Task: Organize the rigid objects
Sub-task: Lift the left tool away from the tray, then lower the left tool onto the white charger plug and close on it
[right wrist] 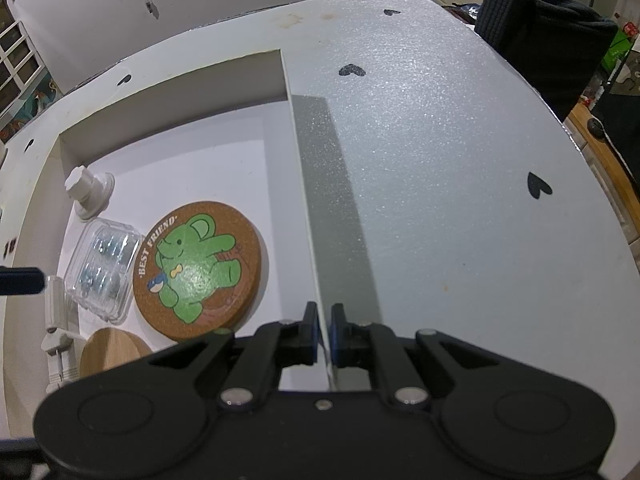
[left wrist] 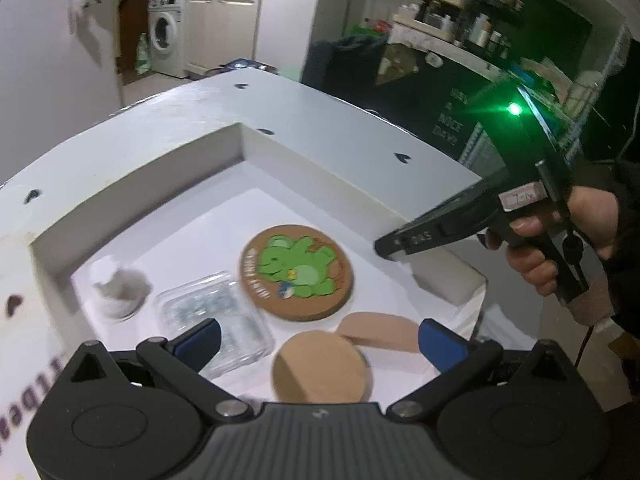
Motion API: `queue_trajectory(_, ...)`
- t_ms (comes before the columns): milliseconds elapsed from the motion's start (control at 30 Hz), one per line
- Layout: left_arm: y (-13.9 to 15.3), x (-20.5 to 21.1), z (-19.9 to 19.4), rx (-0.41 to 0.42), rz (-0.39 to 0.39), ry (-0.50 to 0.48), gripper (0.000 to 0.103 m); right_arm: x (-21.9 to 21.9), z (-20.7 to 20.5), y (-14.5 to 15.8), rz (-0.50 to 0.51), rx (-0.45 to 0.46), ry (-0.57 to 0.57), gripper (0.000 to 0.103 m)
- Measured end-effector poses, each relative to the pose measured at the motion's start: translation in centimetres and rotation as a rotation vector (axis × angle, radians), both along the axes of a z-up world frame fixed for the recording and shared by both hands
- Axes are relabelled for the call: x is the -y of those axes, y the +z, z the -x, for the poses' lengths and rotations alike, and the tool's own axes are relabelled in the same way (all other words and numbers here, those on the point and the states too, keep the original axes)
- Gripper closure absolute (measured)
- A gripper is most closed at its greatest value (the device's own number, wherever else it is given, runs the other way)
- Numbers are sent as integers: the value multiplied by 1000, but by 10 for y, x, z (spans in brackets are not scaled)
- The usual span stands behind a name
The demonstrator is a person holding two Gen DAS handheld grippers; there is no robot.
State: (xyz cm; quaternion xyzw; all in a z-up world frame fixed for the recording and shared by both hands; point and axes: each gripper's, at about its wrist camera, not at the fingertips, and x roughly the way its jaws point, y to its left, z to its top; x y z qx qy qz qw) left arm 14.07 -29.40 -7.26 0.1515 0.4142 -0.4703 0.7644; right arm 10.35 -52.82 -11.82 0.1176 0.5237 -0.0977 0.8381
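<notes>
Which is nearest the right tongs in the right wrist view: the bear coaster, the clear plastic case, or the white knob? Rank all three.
1. Bear coaster, just left of the right tongs, inside the box.
2. Clear plastic case, farther left, beside the coaster.
3. White knob, farthest, toward the box's back-left corner.

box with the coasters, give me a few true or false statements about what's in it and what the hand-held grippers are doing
1. The green bear coaster lies flat inside the white box. True.
2. The right hand-held gripper is wide open over the coaster. False: it is shut on the box's side wall.
3. The left hand-held gripper is open and holds nothing. True.
4. The clear plastic case sits outside the box on the foam. False: it lies inside, beside the bear coaster.
5. A plain cork coaster is stacked on top of the bear coaster. False: it lies apart from it, nearer the left hand-held gripper.
</notes>
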Motion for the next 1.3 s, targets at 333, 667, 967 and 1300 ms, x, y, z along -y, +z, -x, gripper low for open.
queue_trajectory(333,20,-82,-14,55,26,234,0,-1,0,0,5,2,7,96)
queue_trajectory(667,19,-184,-54,118,41,551,0,-2,0,0,11,-2,9,96)
queue_trajectory(967,-6,-251,-99,163,-24,585,0,-3,0,-1,11,1,8,95)
queue_trajectory(1300,-45,-282,-147,97,-121,596,0,-3,0,-2,7,-1,2,95)
